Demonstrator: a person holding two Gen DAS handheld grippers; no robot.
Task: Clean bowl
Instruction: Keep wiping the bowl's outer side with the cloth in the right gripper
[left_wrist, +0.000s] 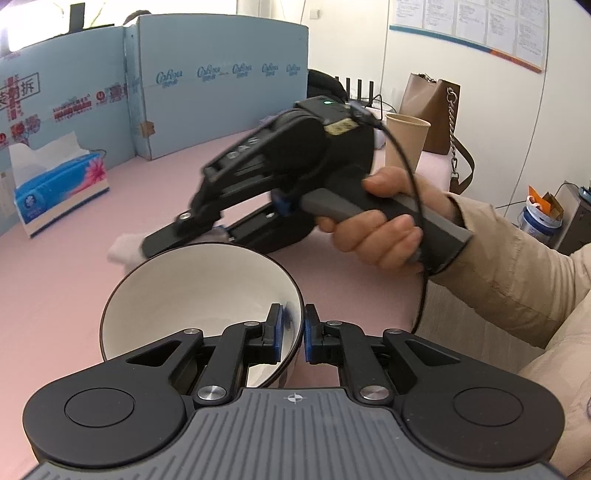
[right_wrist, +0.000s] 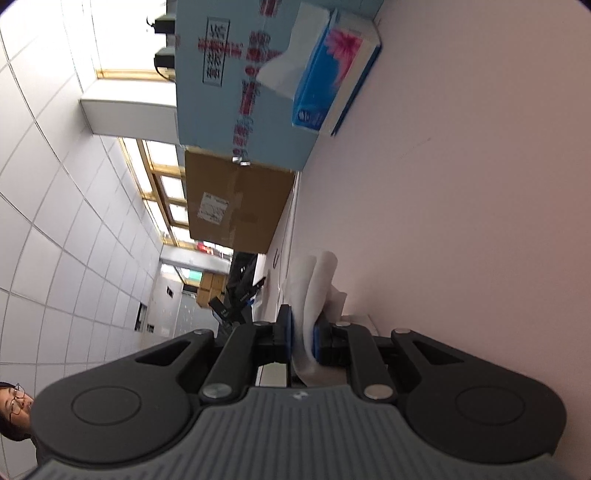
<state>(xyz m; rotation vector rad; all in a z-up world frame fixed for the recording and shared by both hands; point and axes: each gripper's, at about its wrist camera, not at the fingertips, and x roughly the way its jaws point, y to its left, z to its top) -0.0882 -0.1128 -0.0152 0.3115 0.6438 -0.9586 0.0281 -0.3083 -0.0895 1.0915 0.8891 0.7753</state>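
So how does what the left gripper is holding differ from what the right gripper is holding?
The left gripper holds a rigid bowl, white inside with a dark rim; the right gripper holds a soft, crumpled white tissue. The bowl is pinched by its wall at the rim, one of the fingers inside and one outside; the tissue is bunched between both. The bowl is tilted above the pink table; the tissue sits low by it. Both are clamped.
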